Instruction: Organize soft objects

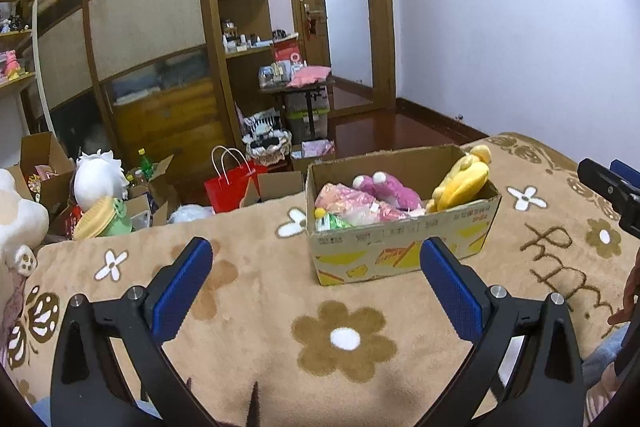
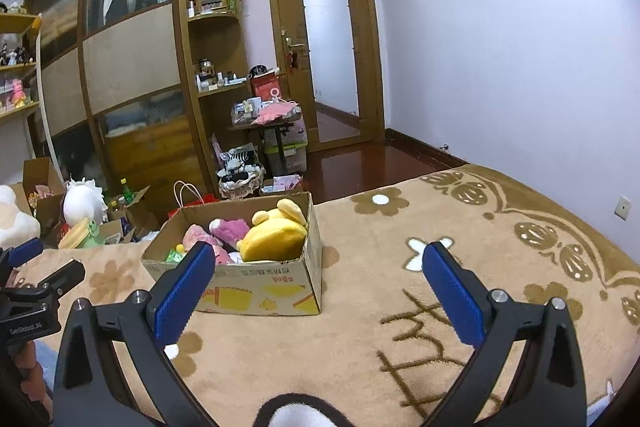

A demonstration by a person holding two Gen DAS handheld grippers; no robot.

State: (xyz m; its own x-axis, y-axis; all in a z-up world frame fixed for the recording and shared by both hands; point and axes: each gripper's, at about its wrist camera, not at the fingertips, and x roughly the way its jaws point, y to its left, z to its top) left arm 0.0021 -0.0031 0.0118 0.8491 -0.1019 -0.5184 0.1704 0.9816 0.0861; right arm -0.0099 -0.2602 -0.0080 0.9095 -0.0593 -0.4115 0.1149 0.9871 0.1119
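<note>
Resting on a tan blanket (image 1: 260,307) patterned with brown and white flowers, a cardboard box (image 1: 404,247) sits on the bed with its top open. Inside it lie several soft toys: a yellow plush (image 1: 464,183) leaning against the box's right end wall, a pink plush (image 1: 388,189) near the middle, and a pink-and-white bundle (image 1: 344,203) toward the left end, with a small green and yellow item (image 1: 330,221) in the near-left corner.

Both tongs hang over the blanket, short of the box and touching nothing. The left tongs (image 1: 316,267) stand wide apart, their 2 blue pads (image 1: 182,291) empty, with bare blanket between them. The right tongs (image 2: 316,271) are likewise spread wide and hold nothing; in the right wrist view the box (image 2: 256,291) lies just ahead and to the left, the left pad overlapping its near wall in the picture. The yellow plush (image 2: 276,235) fills the box's right end there, the pink plush (image 2: 232,229) beside it.

Beyond the bed's far edge, on the floor, stand a red paper bag (image 1: 232,183), open cartons and a white plush (image 1: 98,181). A wooden wardrobe (image 1: 148,39) and a door (image 1: 344,7) fill the back wall.
</note>
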